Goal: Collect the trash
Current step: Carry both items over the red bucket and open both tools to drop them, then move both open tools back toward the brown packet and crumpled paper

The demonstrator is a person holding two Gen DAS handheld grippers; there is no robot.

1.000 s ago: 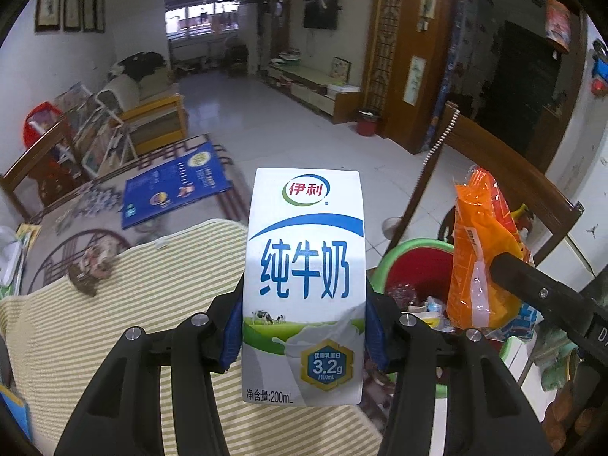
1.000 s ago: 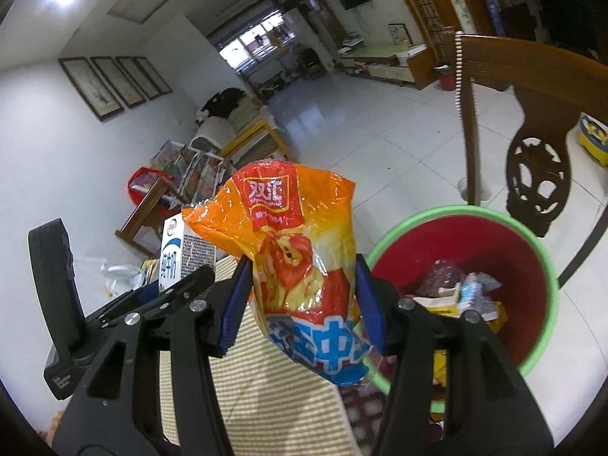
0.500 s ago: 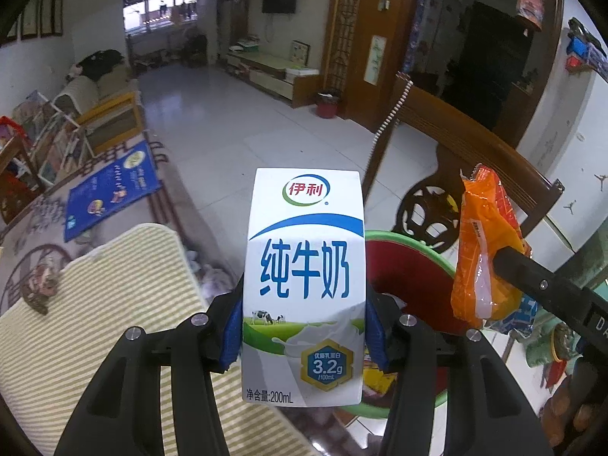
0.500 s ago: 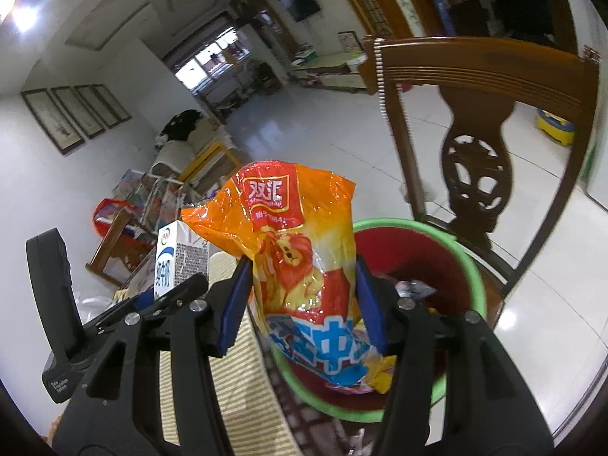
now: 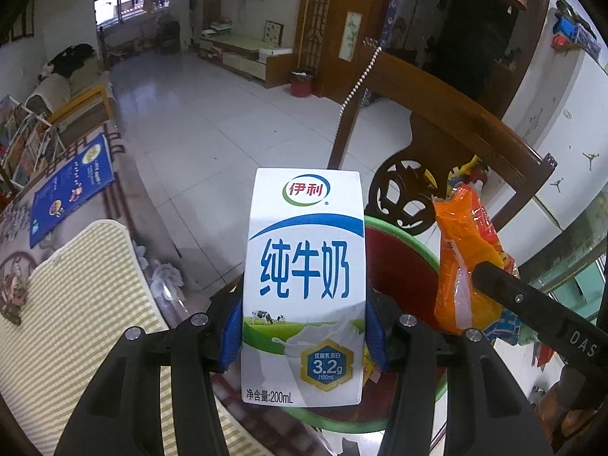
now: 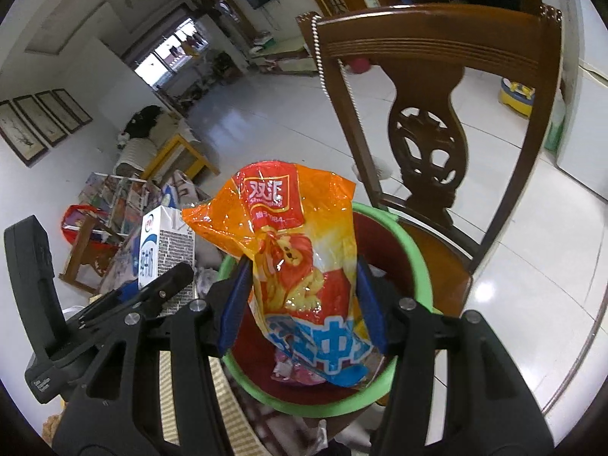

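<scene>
Now, as I read it from here:
Left gripper (image 5: 304, 336): I hold the milk carton (image 5: 304, 285) upright, at the bin's near-left rim.
Bin (image 6: 414, 258): below both loads.
Right gripper (image 6: 302, 304): I pinch the snack bag (image 6: 296, 266) directly over the opening, nearer.

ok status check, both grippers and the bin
Left gripper shut on milk carton. Right gripper shut on orange snack bag, over red bin. Nothing blocking the bin mouth.
</scene>
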